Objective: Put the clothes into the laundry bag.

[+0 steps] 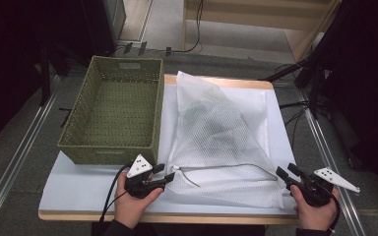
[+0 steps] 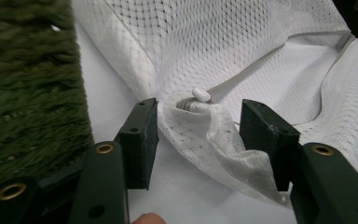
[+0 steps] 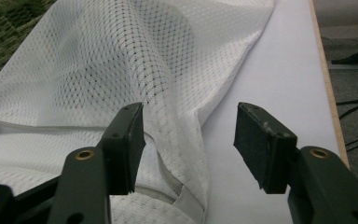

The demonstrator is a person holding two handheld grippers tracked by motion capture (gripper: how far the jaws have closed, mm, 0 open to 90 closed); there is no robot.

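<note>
Where the table (image 1: 78,189) carries its white cover, a white mesh bag (image 1: 216,142) lies lengthwise down the middle-right, from near the far edge to near the near edge. A green woven basket (image 1: 113,115) sits at the far-left corner, its right wall just beside the bag.

High view: something dark shows inside the bag through the mesh; what it is cannot be told. A grey zip line (image 1: 226,167) crosses the bag near its near end. The left gripper (image 1: 163,176) is held at the bag's near-left corner, the right gripper (image 1: 281,173) at its near-right corner, each in one of the person's hands. From here the left jaw tips are just at the bag's edge; contact cannot be told.

Left gripper view: adds detail the high view lacks. Jaws stand apart, and a bunched corner of mesh lies between them, brushing the left jaw's inner face; nothing is clamped. A small white zip pull (image 2: 201,95) sits just beyond the jaws at the end of the zip. The basket's wall (image 2: 28,93) rises close on the left.

Right gripper view: jaws apart here too. The bag's folded edge (image 3: 191,154) runs between them, nearer the left jaw, bare white cover under the right jaw. The table's wooden edge (image 3: 328,93) shows past it.
</note>
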